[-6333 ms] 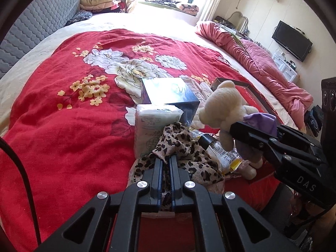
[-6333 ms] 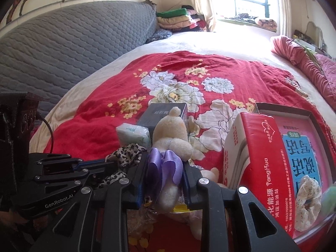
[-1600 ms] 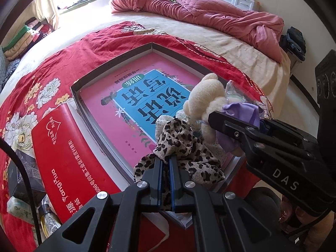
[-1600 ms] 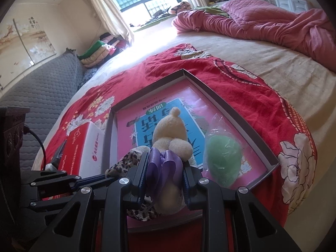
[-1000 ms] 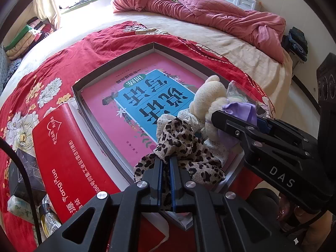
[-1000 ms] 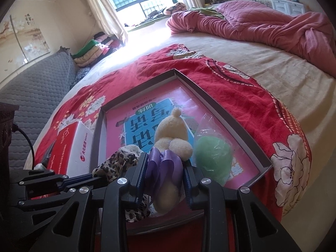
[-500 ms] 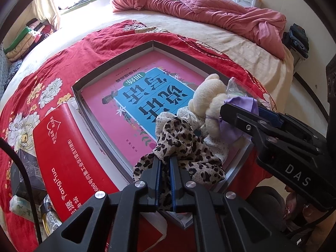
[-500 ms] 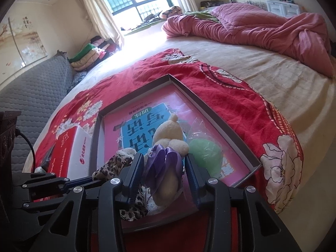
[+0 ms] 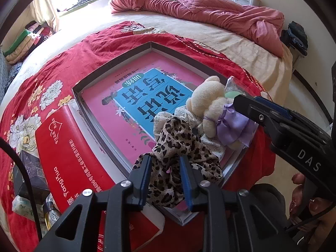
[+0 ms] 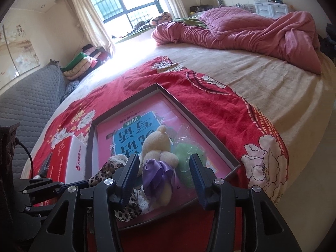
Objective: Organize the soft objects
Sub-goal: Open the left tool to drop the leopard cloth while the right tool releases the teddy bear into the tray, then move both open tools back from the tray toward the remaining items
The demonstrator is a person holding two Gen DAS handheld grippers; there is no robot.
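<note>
Both hand-held grippers are letting go. Jaws of the left hand-held gripper (image 9: 164, 175) are opening at a narrow gap, the crumpled leopard-print fabric scrunchie (image 9: 178, 147) between the pads; a second ago they were clamped on it. The right hand-held gripper (image 10: 164, 174) is opening too, now moderately wide, and the cream plush teddy bear with a purple satin bow (image 10: 156, 147) sits loose between its fingers, no longer pinched.

Both soft things lie in the near corner of the shallow grey-rimmed cardboard box lid (image 10: 197, 113), touching each other, on its pink and blue printed bottom. A pale green soft ball in a clear plastic bag (image 10: 189, 153) rests just beside the bear.

I judge this drop-off done; other items may remain. Outward: a red carton (image 9: 69, 157) against the lid, the red floral blanket (image 9: 88, 48), the bed (image 10: 273, 79).
</note>
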